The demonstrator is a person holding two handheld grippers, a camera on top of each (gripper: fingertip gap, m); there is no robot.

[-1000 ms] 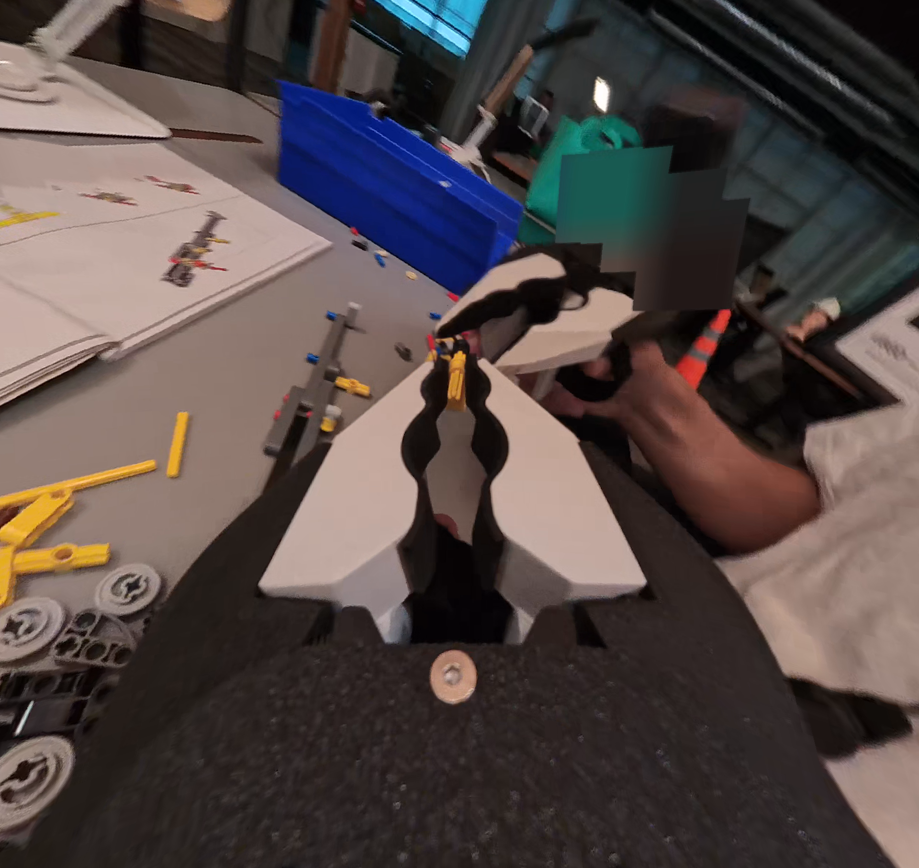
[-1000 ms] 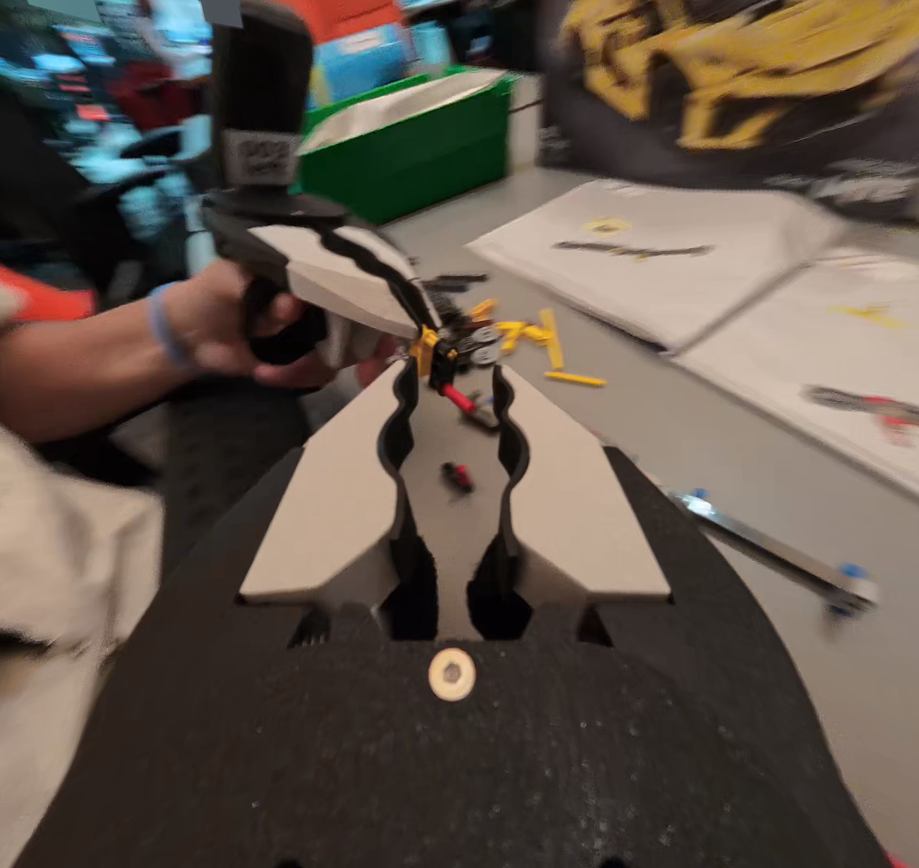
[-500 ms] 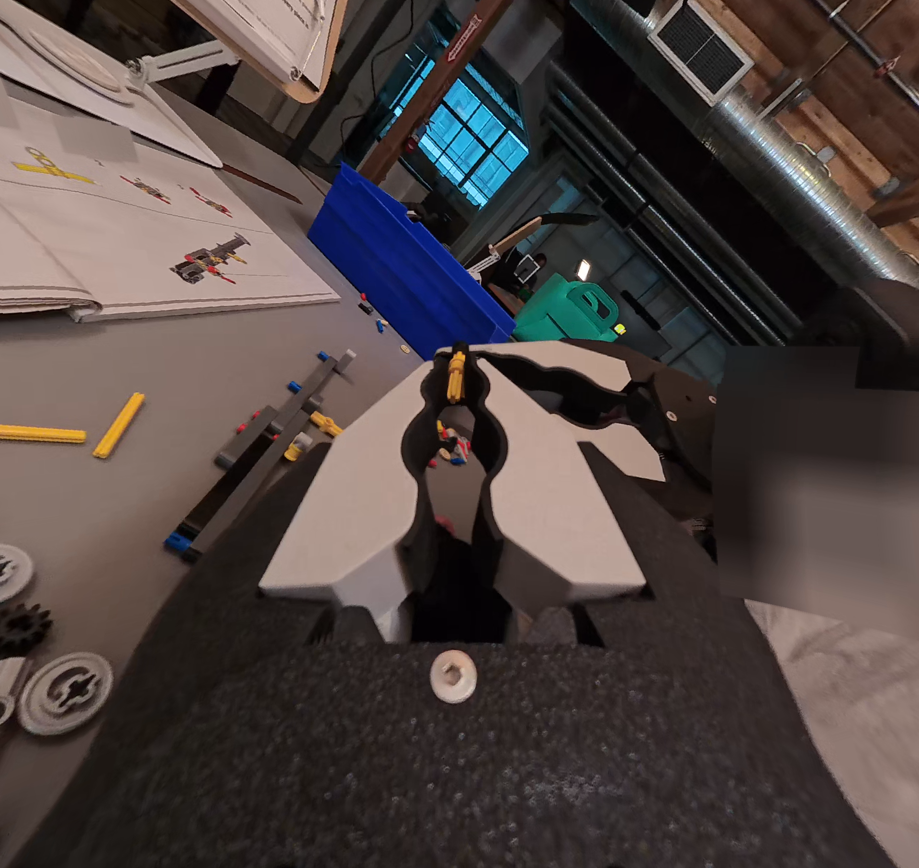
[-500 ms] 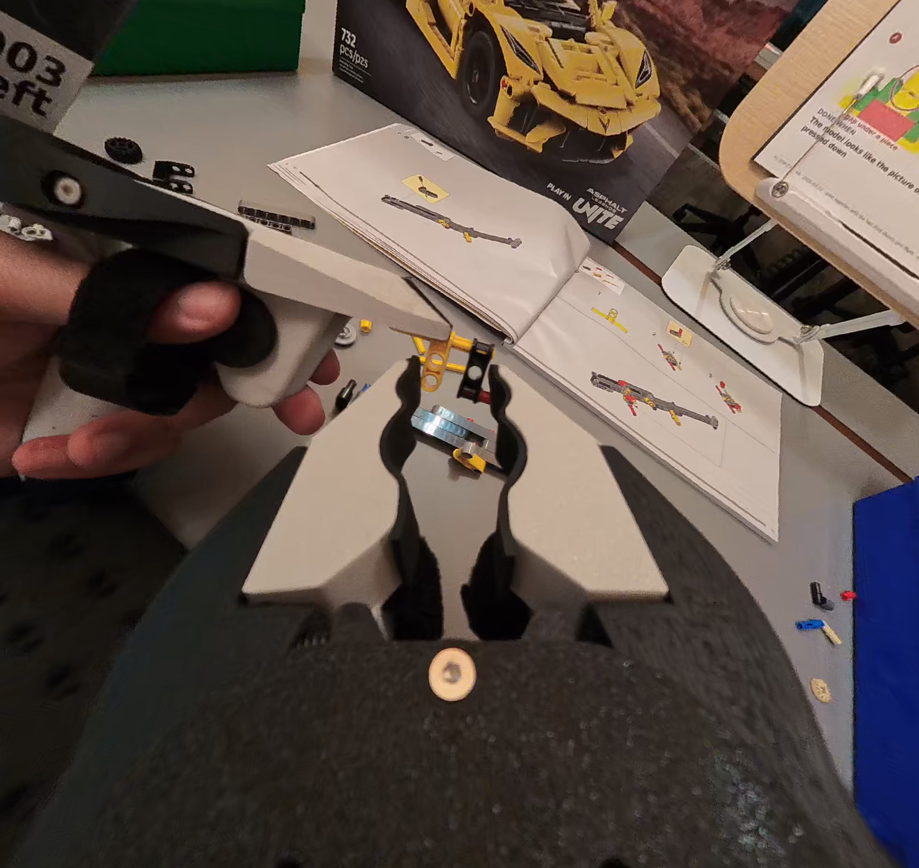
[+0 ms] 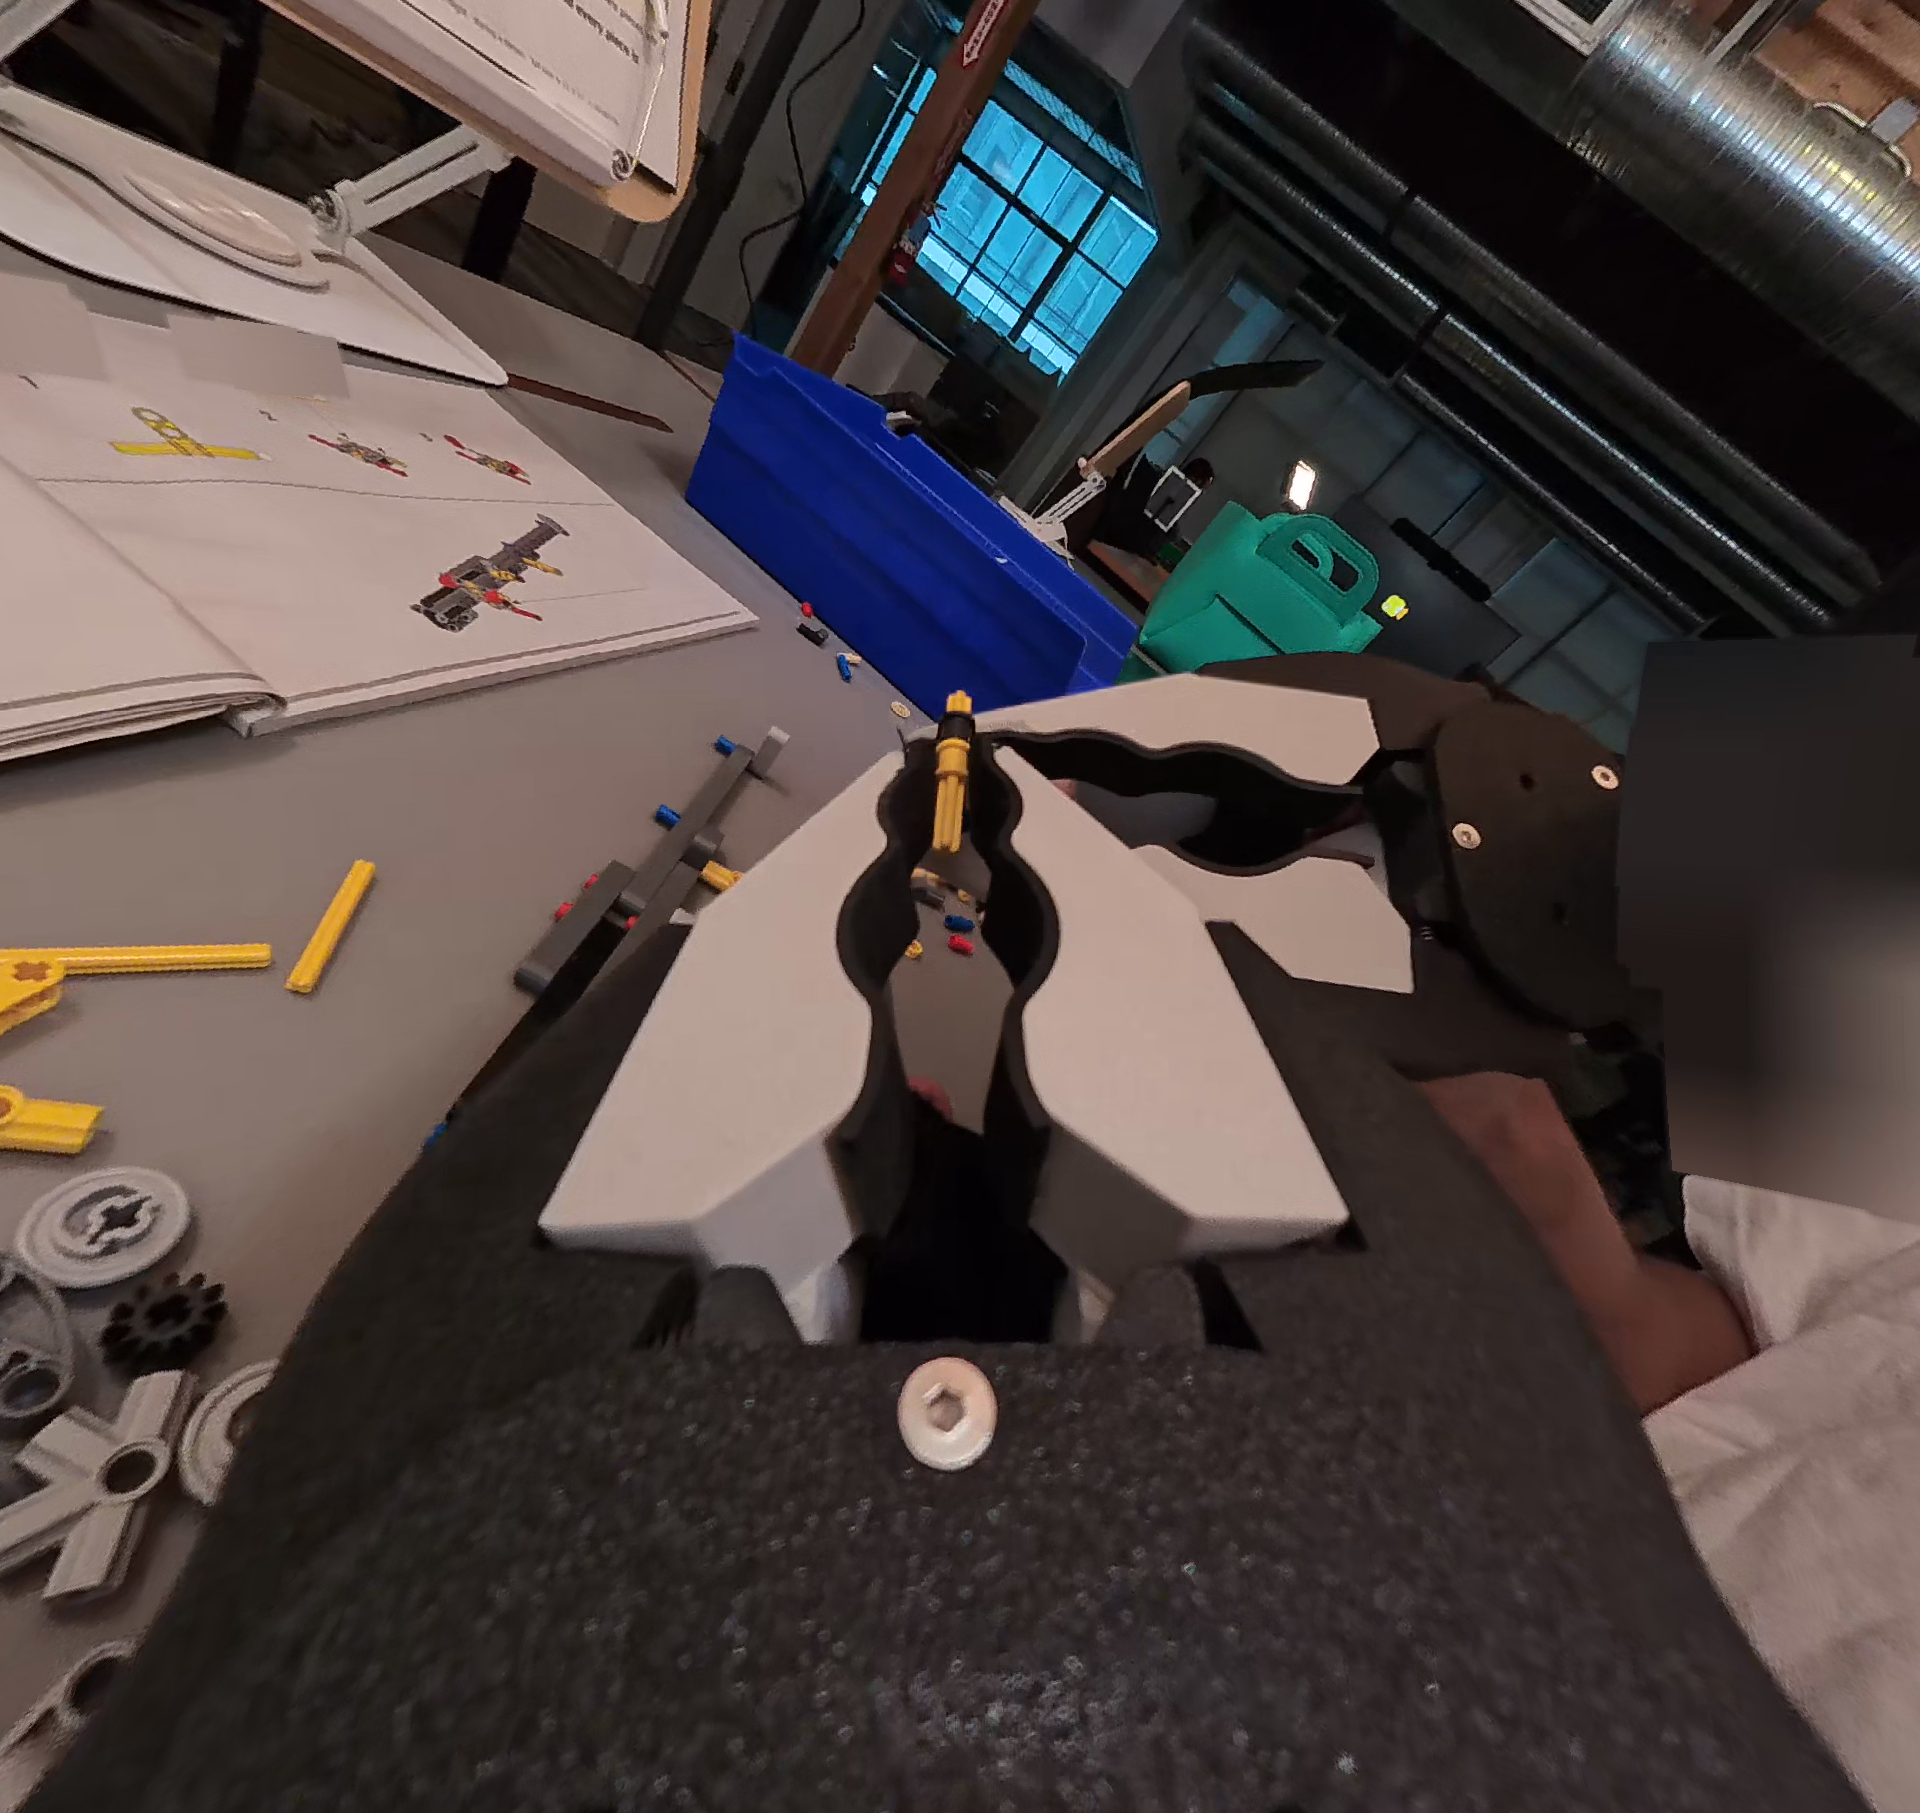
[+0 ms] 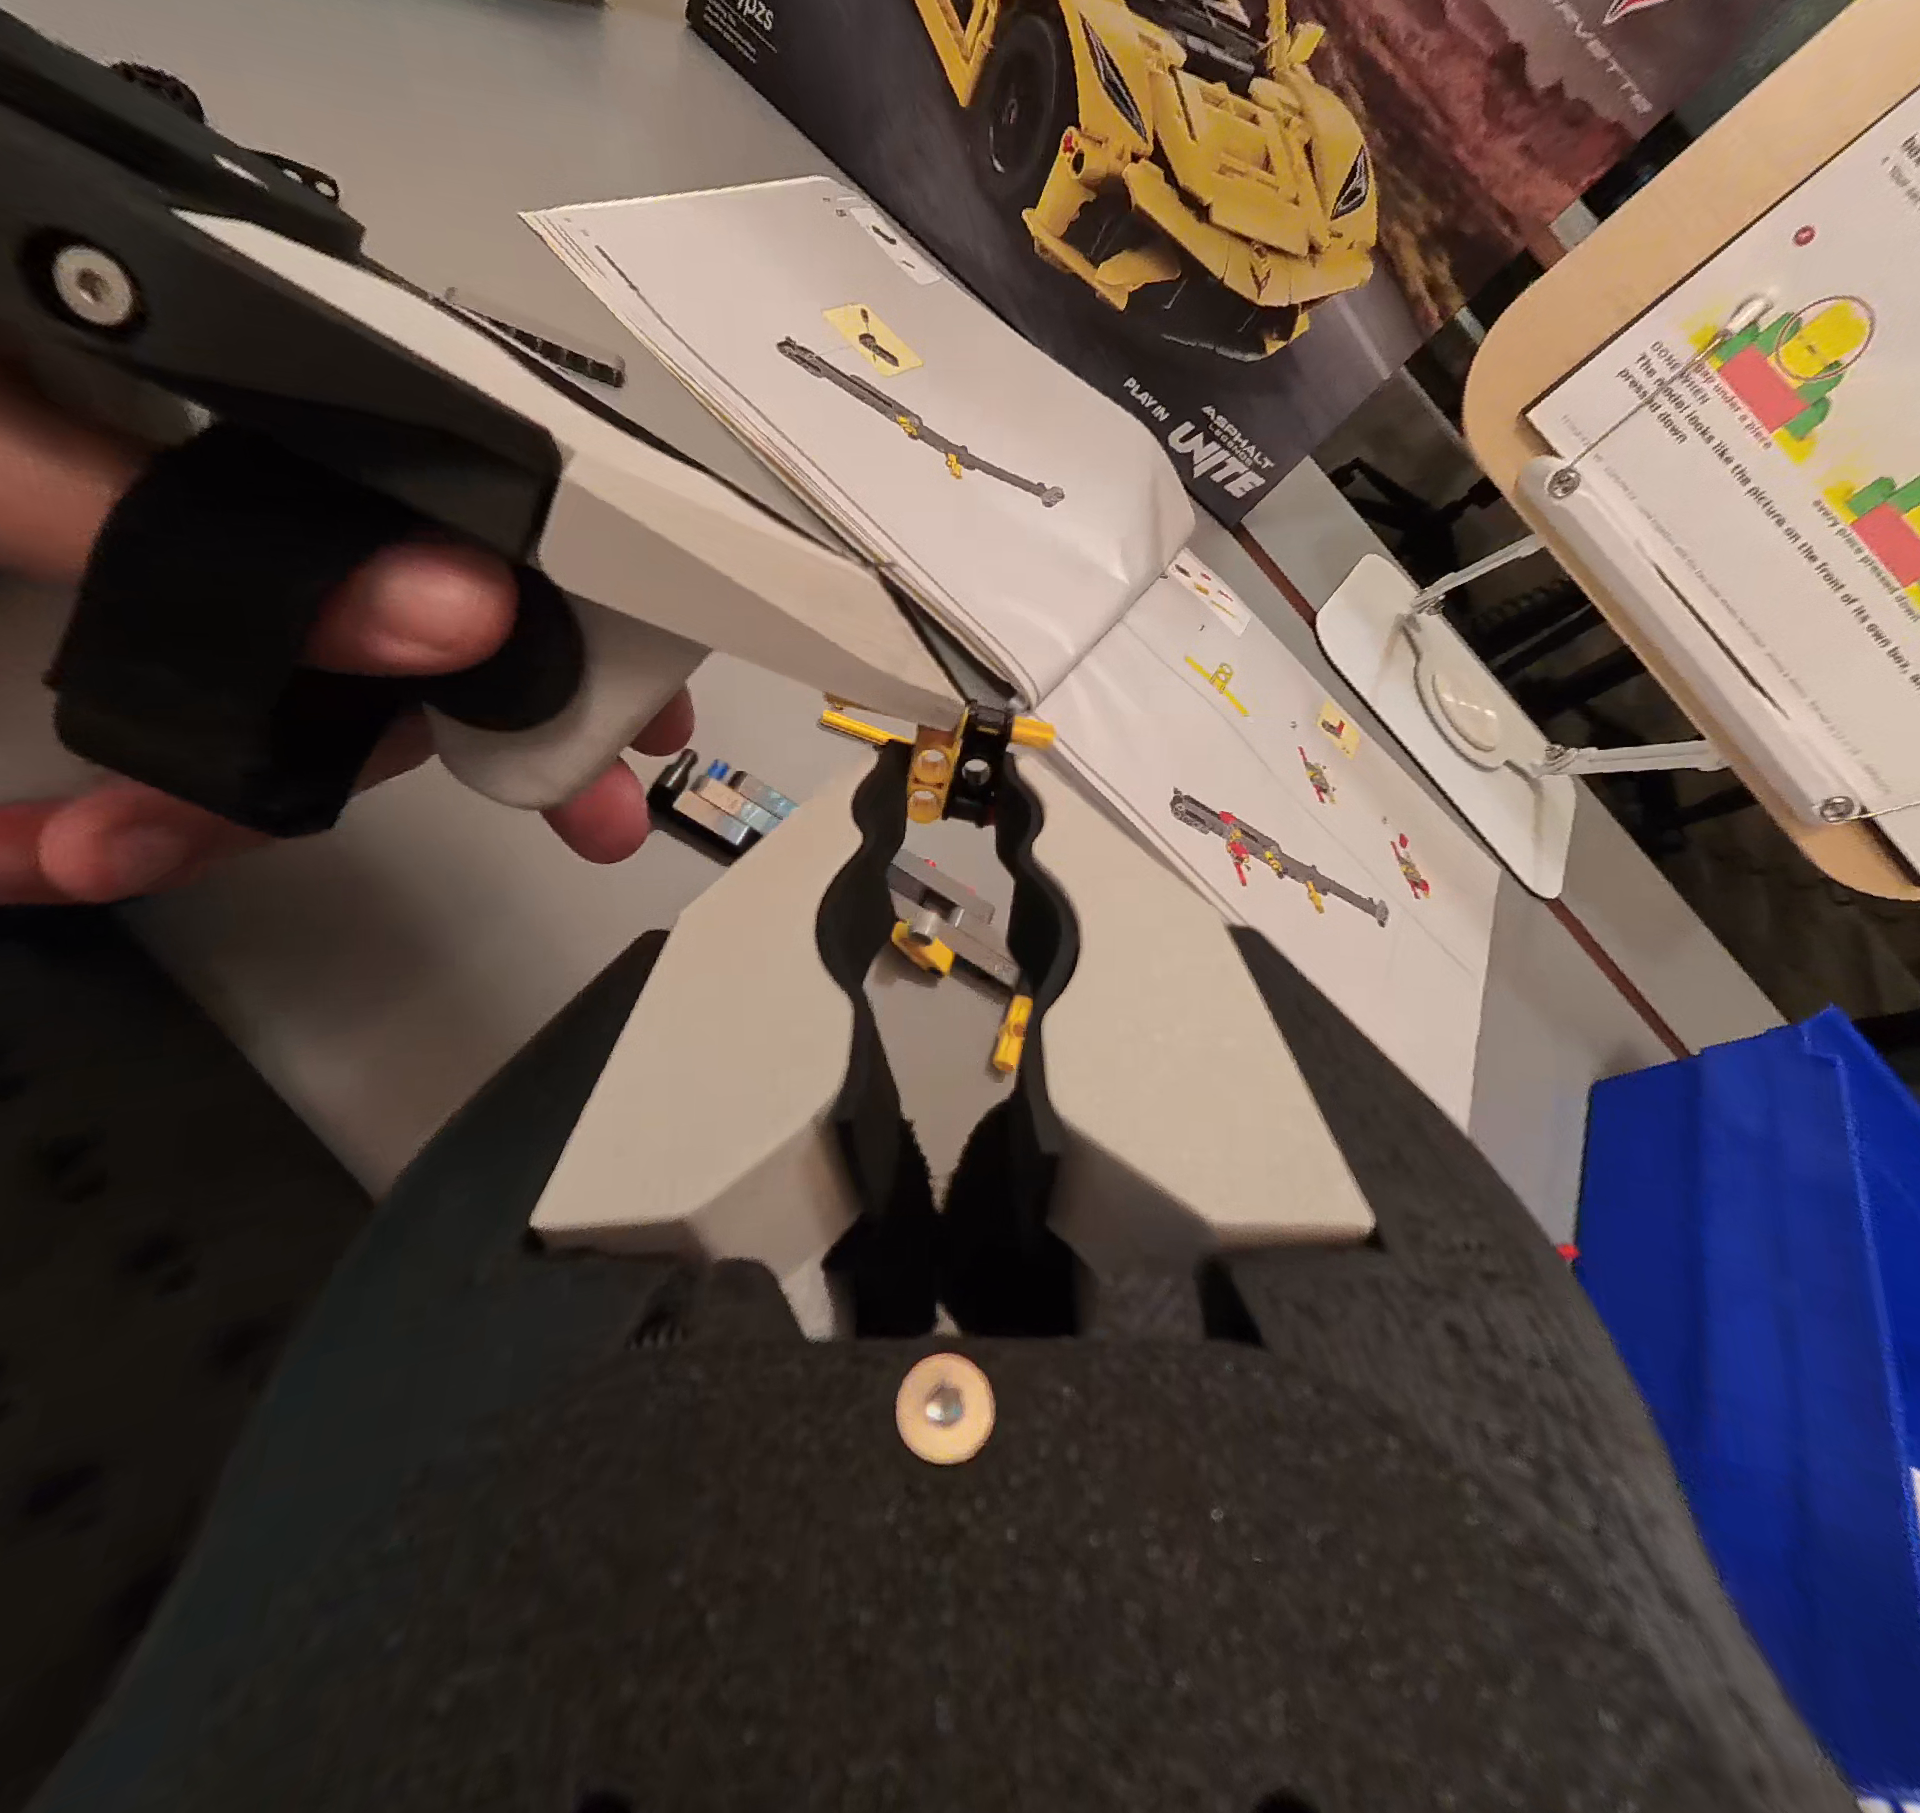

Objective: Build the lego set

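- You kept the left gripper [image 5: 951, 776] clamped on the yellow pin [image 5: 950, 789], above the open booklet [image 5: 312, 558], for joining.
- Right gripper [image 6: 951, 776] pinched the yellow-black piece [image 6: 951, 771], steadying it against the pin.

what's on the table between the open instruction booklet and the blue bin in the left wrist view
In the left wrist view, the grey table strip between the instruction booklet and the blue bin holds only a few tiny loose pieces, red, black and blue, close to the bin.

Glossy plastic yellow pin [image 5: 950, 789]; matt paper booklet [image 6: 914, 433]; rough black foam mount [image 6: 935, 1607] (metal screw [image 6: 944, 1408] shiny).
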